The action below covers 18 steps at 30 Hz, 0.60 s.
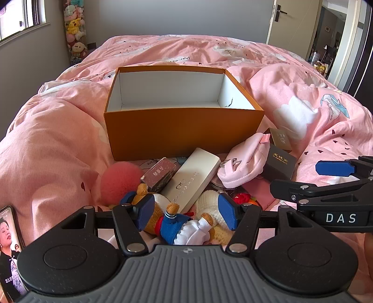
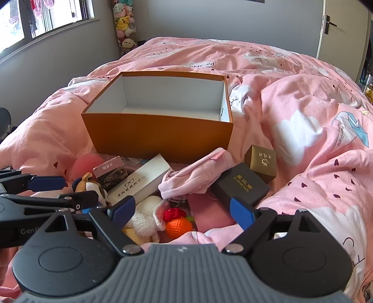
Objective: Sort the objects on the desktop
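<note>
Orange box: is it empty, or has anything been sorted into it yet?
Empty as far as visible: the orange box stands open, white floor and walls bare; near-wall floor strip hidden. The items lie outside on the pink duvet.

We're in a bedroom at home: a wide bed (image 1: 291, 98) fills the room under a rumpled pink duvet (image 2: 303, 111) printed with clouds and little hearts. In the far corner a tall stack of plush toys (image 1: 74, 30) climbs the grey wall beside a window (image 2: 46, 18). On the right, a door (image 1: 279, 21) with a lever handle stands open onto another room.
</note>
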Each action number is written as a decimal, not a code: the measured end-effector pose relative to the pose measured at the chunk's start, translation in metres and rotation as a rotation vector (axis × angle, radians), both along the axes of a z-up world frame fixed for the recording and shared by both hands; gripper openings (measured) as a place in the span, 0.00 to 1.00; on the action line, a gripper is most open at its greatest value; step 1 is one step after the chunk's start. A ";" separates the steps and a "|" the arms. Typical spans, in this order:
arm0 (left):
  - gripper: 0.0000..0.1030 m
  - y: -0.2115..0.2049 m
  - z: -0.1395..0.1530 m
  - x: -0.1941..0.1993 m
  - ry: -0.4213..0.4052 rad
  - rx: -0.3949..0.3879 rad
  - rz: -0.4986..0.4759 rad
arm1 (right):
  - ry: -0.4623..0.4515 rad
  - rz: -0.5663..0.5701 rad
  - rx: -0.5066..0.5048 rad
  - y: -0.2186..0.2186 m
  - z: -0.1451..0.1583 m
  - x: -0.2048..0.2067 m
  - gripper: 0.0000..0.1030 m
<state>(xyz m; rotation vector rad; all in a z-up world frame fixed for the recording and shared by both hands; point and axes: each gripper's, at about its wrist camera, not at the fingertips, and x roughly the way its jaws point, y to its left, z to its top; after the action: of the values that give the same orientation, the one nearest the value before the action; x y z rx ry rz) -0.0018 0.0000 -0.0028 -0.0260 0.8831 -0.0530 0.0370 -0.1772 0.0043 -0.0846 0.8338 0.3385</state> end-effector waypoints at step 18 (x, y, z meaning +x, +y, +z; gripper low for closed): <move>0.69 0.000 -0.004 0.000 0.014 -0.006 -0.004 | 0.022 -0.010 -0.010 0.000 -0.004 0.003 0.87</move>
<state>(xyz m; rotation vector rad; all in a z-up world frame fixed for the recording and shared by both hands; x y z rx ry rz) -0.0022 0.0000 -0.0068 -0.0305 0.8969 -0.0588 0.0401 -0.1772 0.0008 -0.0866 0.8574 0.3264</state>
